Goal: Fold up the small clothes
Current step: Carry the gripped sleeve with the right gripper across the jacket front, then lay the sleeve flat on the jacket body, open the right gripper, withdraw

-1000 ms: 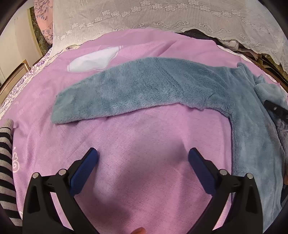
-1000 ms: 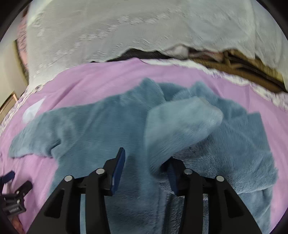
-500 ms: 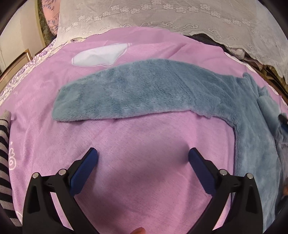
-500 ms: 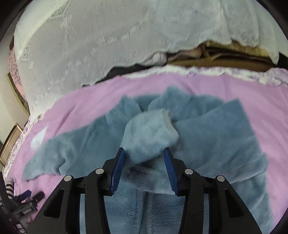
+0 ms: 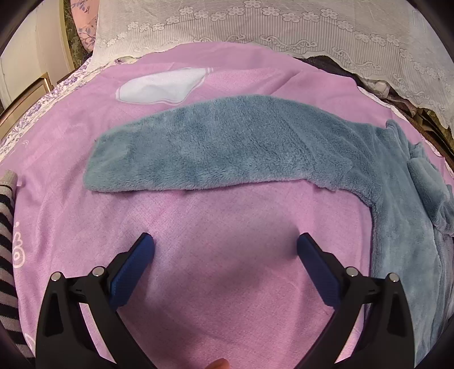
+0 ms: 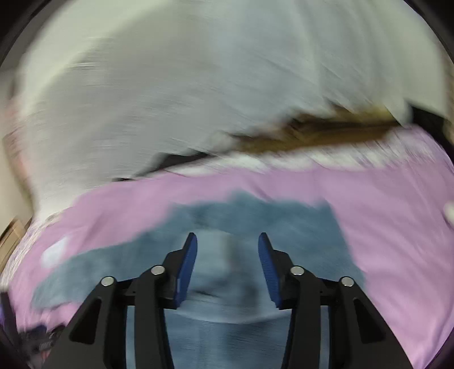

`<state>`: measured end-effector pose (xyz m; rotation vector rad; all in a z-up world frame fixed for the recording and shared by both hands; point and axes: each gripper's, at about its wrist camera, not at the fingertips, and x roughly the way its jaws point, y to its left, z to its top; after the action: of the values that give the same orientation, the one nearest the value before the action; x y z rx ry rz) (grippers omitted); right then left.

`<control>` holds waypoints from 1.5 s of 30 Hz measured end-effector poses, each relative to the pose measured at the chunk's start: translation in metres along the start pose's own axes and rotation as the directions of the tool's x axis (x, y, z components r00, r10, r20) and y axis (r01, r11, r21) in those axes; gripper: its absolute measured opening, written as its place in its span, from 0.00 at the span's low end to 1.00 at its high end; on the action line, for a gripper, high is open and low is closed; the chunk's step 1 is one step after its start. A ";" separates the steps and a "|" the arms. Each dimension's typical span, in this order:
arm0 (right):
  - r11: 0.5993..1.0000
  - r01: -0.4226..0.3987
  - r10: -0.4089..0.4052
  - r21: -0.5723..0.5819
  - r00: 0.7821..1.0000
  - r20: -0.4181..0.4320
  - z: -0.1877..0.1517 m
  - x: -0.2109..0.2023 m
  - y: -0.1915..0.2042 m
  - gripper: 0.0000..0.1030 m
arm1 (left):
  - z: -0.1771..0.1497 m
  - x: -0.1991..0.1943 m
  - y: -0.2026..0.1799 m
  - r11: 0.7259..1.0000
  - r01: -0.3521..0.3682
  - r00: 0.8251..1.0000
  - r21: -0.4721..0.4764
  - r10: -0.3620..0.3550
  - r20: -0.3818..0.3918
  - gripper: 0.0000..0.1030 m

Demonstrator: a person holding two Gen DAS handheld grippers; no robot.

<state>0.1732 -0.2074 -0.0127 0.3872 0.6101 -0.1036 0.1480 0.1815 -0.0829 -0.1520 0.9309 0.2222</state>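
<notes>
A fluffy blue-grey garment (image 5: 241, 153) lies on the pink blanket (image 5: 221, 255). Its left sleeve stretches out flat to the left, and its body runs down the right edge of the left wrist view. My left gripper (image 5: 225, 245) is open and empty over bare blanket, just short of the sleeve. In the blurred right wrist view the garment (image 6: 283, 224) lies spread below my right gripper (image 6: 226, 245). The right jaws stand apart with nothing between them, above a paler folded part (image 6: 224, 306) of the garment.
A white lace cloth (image 5: 255, 25) hangs along the far side. A white patch (image 5: 159, 89) is on the blanket beyond the sleeve. A striped cloth (image 5: 7, 227) lies at the left edge. Dark clutter (image 5: 397, 93) sits at the back right.
My right gripper has let go of the folded sleeve and is swinging up and back, blurring its view. My left gripper has edged toward the outstretched sleeve.
</notes>
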 end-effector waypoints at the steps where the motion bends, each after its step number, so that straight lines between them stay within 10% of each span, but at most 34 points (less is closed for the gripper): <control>1: 0.999 -0.001 0.002 0.035 0.999 -0.035 0.000 0.005 -0.008 0.38 | 0.001 -0.004 -0.003 1.000 -0.005 1.000 -0.002 0.005 0.015 0.96; 7: 0.997 -0.007 0.014 0.073 0.995 -0.098 0.005 0.009 -0.033 0.39 | 0.015 -0.034 -0.079 0.982 0.047 0.994 0.181 -0.063 0.086 0.96; 13: 0.999 0.044 -0.040 0.030 0.993 -0.112 0.005 0.008 -0.065 0.45 | 0.009 -0.061 -0.215 0.875 -0.068 0.974 0.479 -0.046 0.223 0.96; 24: 0.996 0.061 -0.069 -0.065 0.990 -0.126 -0.016 0.042 -0.068 0.56 | 0.013 -0.037 -0.306 0.785 -0.218 0.944 0.580 0.020 0.328 0.96; 33: 0.998 0.036 -0.043 -0.057 0.992 -0.117 -0.016 0.041 -0.072 0.63 | 0.035 -0.034 -0.251 0.909 -0.153 0.961 0.387 0.045 0.274 0.96; 39: 0.998 0.033 -0.039 -0.051 0.993 -0.113 -0.016 0.041 -0.072 0.63 | -0.003 -0.056 -0.295 0.789 -0.100 0.945 0.607 -0.116 0.306 0.96; 45: 0.998 0.035 -0.040 -0.050 0.993 -0.112 -0.017 0.042 -0.071 0.64 | -0.012 -0.020 -0.333 0.712 -0.172 0.960 0.681 -0.033 0.277 0.96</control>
<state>0.1837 -0.2654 -0.0726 0.3370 0.7306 -0.1032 0.2116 -0.1451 -0.0627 0.6200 0.6899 -0.0579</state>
